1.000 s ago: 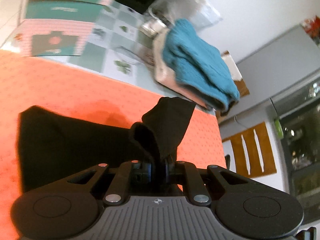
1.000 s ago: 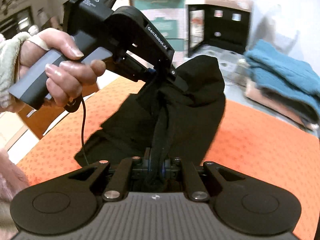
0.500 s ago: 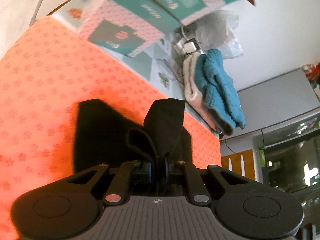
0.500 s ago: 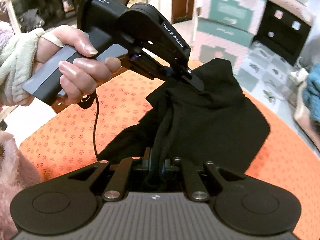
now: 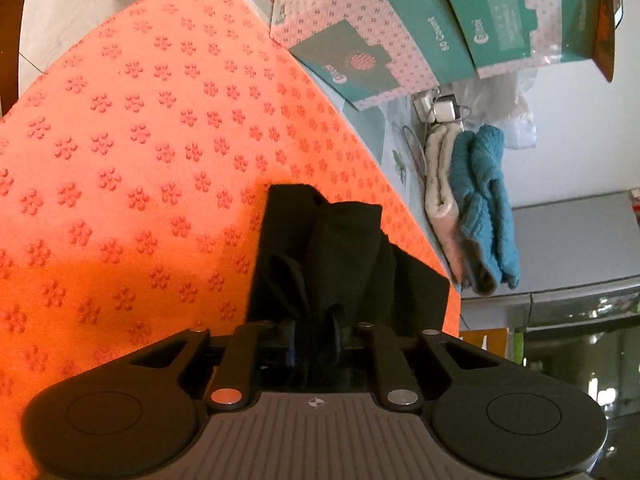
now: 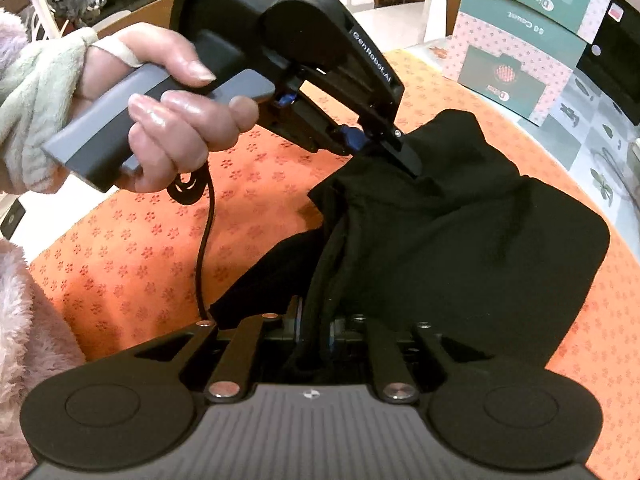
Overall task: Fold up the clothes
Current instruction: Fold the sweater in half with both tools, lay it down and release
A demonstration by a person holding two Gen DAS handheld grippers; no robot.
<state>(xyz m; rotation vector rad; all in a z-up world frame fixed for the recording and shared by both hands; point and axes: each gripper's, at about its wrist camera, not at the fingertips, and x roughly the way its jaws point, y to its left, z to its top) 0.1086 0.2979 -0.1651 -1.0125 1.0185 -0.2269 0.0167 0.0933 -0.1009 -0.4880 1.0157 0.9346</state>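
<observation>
A black garment [image 6: 460, 248] lies partly bunched on the orange flower-patterned mat [image 6: 132, 248]. My left gripper [image 5: 314, 336] is shut on a fold of the black garment [image 5: 344, 256], which stands up in front of its jaws. In the right wrist view the left gripper [image 6: 404, 160] pinches the cloth's upper edge from the left, held in a hand. My right gripper [image 6: 316, 332] is shut on the near edge of the same garment, with cloth pinched between its jaws.
A stack of folded clothes, teal on cream [image 5: 480, 204], lies on the table past the mat's right edge. Teal and pink patterned boxes [image 5: 420, 28] stand at the far side, also in the right wrist view [image 6: 520, 44]. A charger plug [image 5: 440, 110] lies by them.
Both grippers have carried the garment across the mat toward the boxes. The left wrist view has turned, and the black cloth behind it now lies lower and flatter.
</observation>
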